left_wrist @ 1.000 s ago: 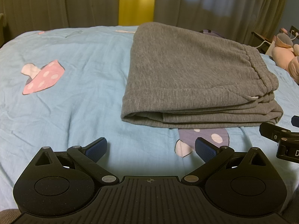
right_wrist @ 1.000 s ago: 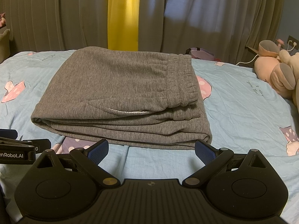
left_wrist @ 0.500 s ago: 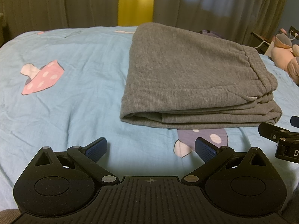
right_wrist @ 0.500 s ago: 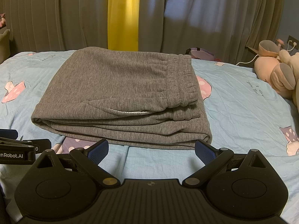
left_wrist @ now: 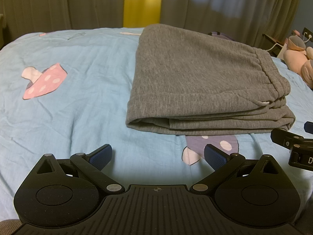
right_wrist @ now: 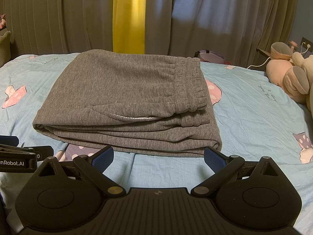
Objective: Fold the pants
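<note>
The grey pants (left_wrist: 199,82) lie folded in a flat stack on the light blue bedsheet (left_wrist: 74,101), waistband to the right; they also show in the right wrist view (right_wrist: 127,98). My left gripper (left_wrist: 157,155) is open and empty, a short way in front of the stack's near left corner. My right gripper (right_wrist: 158,157) is open and empty, just in front of the stack's near edge. Neither touches the pants. The right gripper's side shows at the right edge of the left wrist view (left_wrist: 293,146).
The bedsheet has mushroom prints (left_wrist: 43,82). Pink plush toys (right_wrist: 289,78) lie at the bed's right side with a white cable behind. Grey curtains with a yellow strip (right_wrist: 129,17) hang behind the bed.
</note>
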Demonstrator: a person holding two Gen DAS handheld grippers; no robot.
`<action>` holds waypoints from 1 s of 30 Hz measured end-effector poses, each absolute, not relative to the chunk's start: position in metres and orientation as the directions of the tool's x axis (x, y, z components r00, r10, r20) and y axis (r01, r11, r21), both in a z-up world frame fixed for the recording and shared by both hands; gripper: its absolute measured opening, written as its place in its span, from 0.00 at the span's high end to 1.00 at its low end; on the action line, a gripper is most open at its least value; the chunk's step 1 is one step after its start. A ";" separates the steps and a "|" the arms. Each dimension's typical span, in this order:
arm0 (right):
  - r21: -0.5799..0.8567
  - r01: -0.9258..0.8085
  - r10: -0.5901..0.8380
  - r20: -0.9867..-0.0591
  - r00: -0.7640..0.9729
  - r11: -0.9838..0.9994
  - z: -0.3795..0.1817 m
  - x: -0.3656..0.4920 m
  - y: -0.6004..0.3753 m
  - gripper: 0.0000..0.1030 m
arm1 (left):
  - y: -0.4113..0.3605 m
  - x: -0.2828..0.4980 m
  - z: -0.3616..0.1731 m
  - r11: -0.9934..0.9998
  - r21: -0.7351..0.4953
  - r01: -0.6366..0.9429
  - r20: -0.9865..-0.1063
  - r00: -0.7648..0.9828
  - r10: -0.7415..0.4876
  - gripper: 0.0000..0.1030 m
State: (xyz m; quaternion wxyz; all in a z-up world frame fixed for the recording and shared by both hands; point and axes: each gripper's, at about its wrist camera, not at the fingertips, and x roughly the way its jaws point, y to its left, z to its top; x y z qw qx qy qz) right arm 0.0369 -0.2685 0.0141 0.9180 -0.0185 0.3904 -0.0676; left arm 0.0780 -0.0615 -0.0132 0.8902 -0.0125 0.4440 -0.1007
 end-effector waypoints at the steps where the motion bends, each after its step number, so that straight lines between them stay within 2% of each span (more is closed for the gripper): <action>1: -0.087 0.110 -0.139 -0.714 0.686 0.990 0.014 0.037 -0.269 0.04 | -0.061 0.078 -0.013 0.979 -0.112 0.168 -0.788 0.585 -0.191 0.00; 30: -0.085 0.108 -0.137 -0.700 0.700 0.990 0.017 0.032 -0.269 0.04 | -0.060 0.076 -0.009 0.980 -0.114 0.166 -0.777 0.600 -0.192 0.00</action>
